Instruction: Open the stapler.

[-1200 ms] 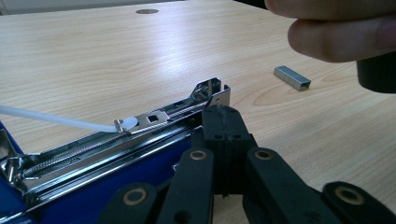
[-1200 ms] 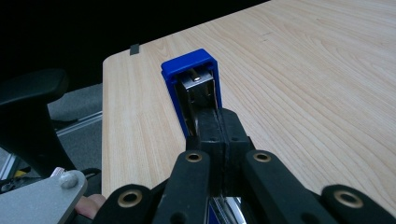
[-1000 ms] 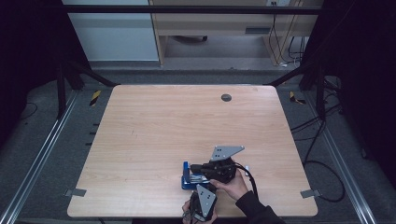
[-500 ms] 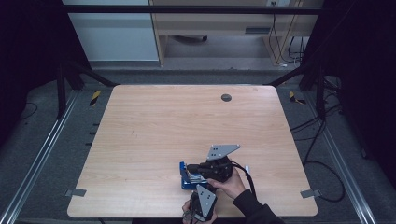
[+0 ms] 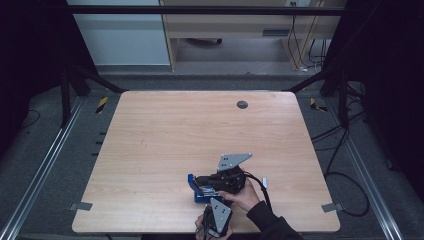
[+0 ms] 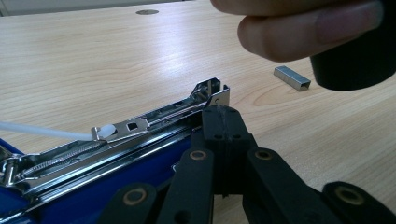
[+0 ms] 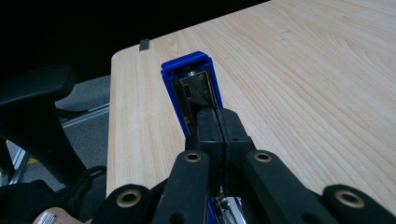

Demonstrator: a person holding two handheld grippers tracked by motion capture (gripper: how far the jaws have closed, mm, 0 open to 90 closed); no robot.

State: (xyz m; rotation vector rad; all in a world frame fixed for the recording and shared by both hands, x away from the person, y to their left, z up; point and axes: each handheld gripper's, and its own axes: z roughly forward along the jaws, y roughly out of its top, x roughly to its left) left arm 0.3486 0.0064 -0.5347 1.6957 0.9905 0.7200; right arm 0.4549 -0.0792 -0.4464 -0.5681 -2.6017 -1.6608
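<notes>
A blue stapler (image 5: 192, 182) lies swung open near the table's front edge. In the left gripper view its metal magazine (image 6: 154, 125) runs from the left to my left gripper (image 6: 224, 114), whose jaws are shut, tips against the magazine's front end, nothing visible between them. A white plastic rod (image 6: 42, 130) reaches in to the magazine's pusher. My right gripper (image 7: 217, 116) is shut too and points along the stapler's blue end (image 7: 187, 70) just above it. In the high view the right gripper (image 5: 201, 181) points left and the left gripper (image 5: 212, 201) comes from the front edge.
A strip of staples (image 6: 292, 77) lies on the wooden table (image 5: 150, 150) just right of the stapler. A round grommet (image 5: 242, 104) sits at the far side. A black chair armrest (image 7: 32, 107) stands off the table's front edge. Cables run on the floor at the right.
The right gripper and the blue stapler have shifted slightly to the left on the table. The left gripper has stayed where it was.
</notes>
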